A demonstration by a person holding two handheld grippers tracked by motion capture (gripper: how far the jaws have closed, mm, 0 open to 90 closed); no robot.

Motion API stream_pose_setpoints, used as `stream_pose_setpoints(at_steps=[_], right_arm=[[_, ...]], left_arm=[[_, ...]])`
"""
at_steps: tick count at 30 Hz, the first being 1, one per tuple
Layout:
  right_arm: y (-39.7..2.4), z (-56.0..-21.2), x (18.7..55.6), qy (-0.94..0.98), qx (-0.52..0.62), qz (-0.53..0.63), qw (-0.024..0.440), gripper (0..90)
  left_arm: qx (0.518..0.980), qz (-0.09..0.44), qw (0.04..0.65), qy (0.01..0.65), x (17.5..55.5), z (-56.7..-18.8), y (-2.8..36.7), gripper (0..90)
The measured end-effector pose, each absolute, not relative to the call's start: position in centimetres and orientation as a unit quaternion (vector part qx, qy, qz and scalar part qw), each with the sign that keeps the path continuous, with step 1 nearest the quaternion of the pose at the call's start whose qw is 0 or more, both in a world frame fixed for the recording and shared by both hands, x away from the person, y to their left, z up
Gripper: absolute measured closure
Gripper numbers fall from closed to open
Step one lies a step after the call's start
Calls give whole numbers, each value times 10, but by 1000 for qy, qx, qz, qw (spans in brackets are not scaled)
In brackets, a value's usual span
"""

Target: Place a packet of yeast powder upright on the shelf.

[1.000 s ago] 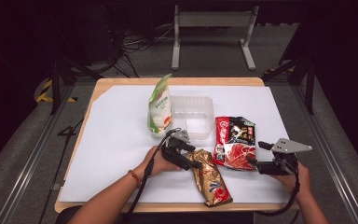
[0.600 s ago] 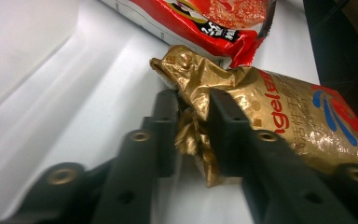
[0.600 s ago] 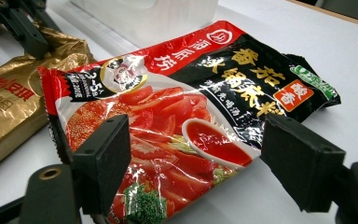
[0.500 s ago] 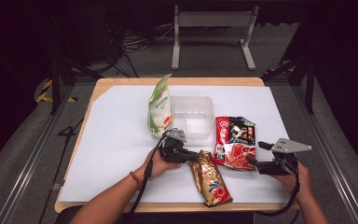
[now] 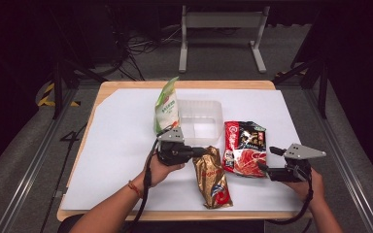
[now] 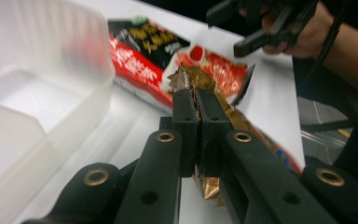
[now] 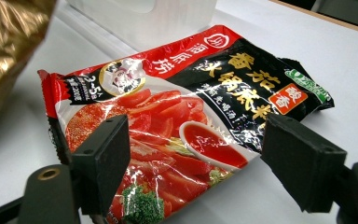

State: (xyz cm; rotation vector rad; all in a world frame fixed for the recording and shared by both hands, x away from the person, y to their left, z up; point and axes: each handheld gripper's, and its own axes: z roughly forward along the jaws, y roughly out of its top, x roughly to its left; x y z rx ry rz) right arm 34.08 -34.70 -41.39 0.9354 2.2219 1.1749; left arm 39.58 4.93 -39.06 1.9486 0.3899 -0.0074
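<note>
Left gripper point(image 5: 196, 151) jaws clamp the gold packet's point(image 5: 212, 177) far end; clear tub point(image 5: 200, 116) lies just beyond; right gripper point(image 5: 267, 160) jaws apart.

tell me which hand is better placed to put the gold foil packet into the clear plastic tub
Left. Its tool is shut on the gold foil packet, beside the clear plastic tub. The right tool stands open at the red sauce pouch.

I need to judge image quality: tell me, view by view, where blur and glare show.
High view: even light on the white table, dark surroundings. Left gripper view: the clear tub and red packet behind are soft, the gold packet in the left tongs sharper. Right gripper view: red packet crisp with glare spots, gold packet blurred.
</note>
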Motion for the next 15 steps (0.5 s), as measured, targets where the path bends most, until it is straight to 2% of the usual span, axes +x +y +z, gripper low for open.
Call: stream_pose_setpoints(at_steps=[5,15], right_arm=[[-347,-414,341,807,339,426,228,241],[-347,-414,341,806,342,426,227,240]], left_arm=[[813,0,560,160,390,-380,57,883],[772,45,611,171,380,-351,81,889]])
